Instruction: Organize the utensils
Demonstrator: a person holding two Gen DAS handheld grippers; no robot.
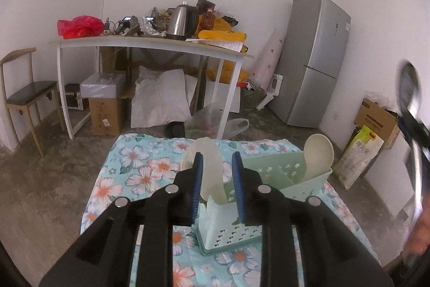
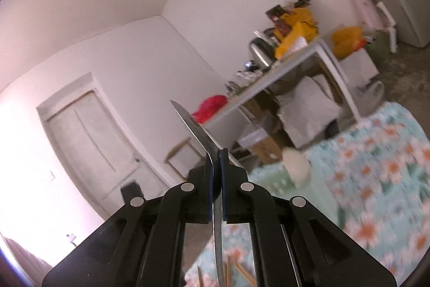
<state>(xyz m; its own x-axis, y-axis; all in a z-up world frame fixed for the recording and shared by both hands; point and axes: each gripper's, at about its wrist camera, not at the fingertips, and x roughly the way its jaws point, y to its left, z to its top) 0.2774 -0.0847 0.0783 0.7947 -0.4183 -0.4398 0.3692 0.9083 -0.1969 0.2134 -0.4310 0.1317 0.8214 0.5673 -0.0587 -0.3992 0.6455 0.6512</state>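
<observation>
Left wrist view: left gripper [image 1: 215, 160] sits over the near end of the pale green perforated plastic utensil caddy [image 1: 271, 187], which rests on the floral turquoise tablecloth [image 1: 139, 171]. Jaws are part-open, a moderate gap. A translucent white plastic spatula [image 1: 208, 168] stands between the blue pads [image 1: 197, 179], its lower end down in the near compartment of the caddy, upper end leaning toward the left pad. Pads are not pressing it as far as I can see; whether the left pad touches it, can't tell. A cream plastic rice spoon [image 1: 318, 152] stands in the far right compartment, bowl up, leaning on the caddy's rim.

Right edge of the same view: right gripper [image 1: 414, 131], blurred, carrying a metal spoon [image 1: 408, 85] with the bowl up, well apart from the caddy.

Right wrist view: right gripper's [image 2: 216, 152] jaws are clamped tight on the metal spoon's [image 2: 199, 131] handle, seen edge-on; the bowl end sticks up and left past the fingertips, the handle runs down between the fingers to the bottom of frame. View is tilted and blurred. Caddy [image 2: 268, 179] and rice spoon [image 2: 295, 163] are visible just right of the fingers, on the tablecloth [image 2: 376, 166]. Light wooden chopsticks [image 2: 239, 270] lie on the cloth at the bottom, partly hidden by the gripper.

Background: white-legged table [image 1: 150, 42] loaded with a steel kettle [image 1: 181, 22] and red bag [image 1: 79, 26], silver fridge [image 1: 314, 58], wooden chair [image 1: 24, 96].
</observation>
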